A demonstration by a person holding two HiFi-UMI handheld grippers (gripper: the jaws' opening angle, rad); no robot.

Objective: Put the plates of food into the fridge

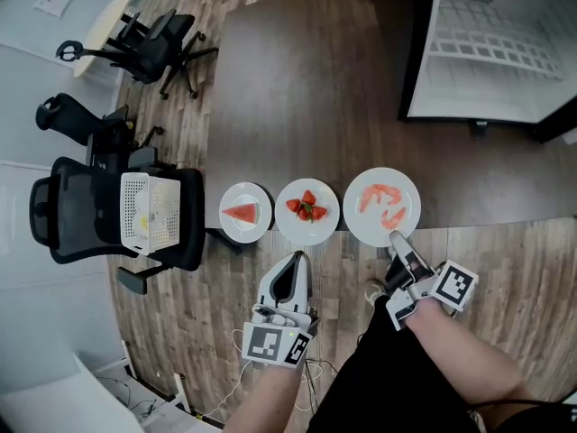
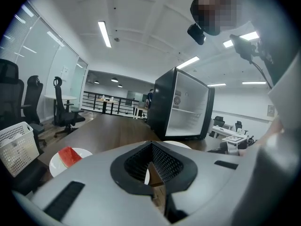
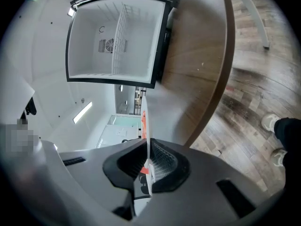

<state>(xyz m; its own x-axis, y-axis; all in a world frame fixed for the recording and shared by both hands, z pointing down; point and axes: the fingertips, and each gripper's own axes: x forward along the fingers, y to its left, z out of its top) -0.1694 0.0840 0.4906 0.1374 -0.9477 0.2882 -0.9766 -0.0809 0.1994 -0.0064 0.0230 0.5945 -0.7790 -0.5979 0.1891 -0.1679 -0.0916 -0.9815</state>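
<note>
1. Head view: three plates in a row at the table's [image 1: 297, 88] near edge: watermelon plate [image 1: 230, 225], strawberry plate [image 1: 288, 229], pink-food plate [image 1: 383, 179]. Right gripper [image 1: 394, 235] pinching that last plate's near rim. Left gripper [image 1: 299, 258] pressed together, empty, just short of the strawberry plate. Black-and-white square markers on both cubes.
2. Left gripper view: jaws of the left gripper [image 2: 151, 147] closed on nothing. Seen only here: white basket [image 2: 18, 145] on a chair, beside the watermelon plate [image 2: 56, 163]. Open fridge [image 2: 186, 109] ahead.
3. Right gripper view: pink-food plate [image 3: 145, 121] edge-on, clamped in the right gripper [image 3: 146, 161]. Fridge [image 3: 115, 36] beyond. Only here: shoe [image 3: 271, 122] on the floor.
</note>
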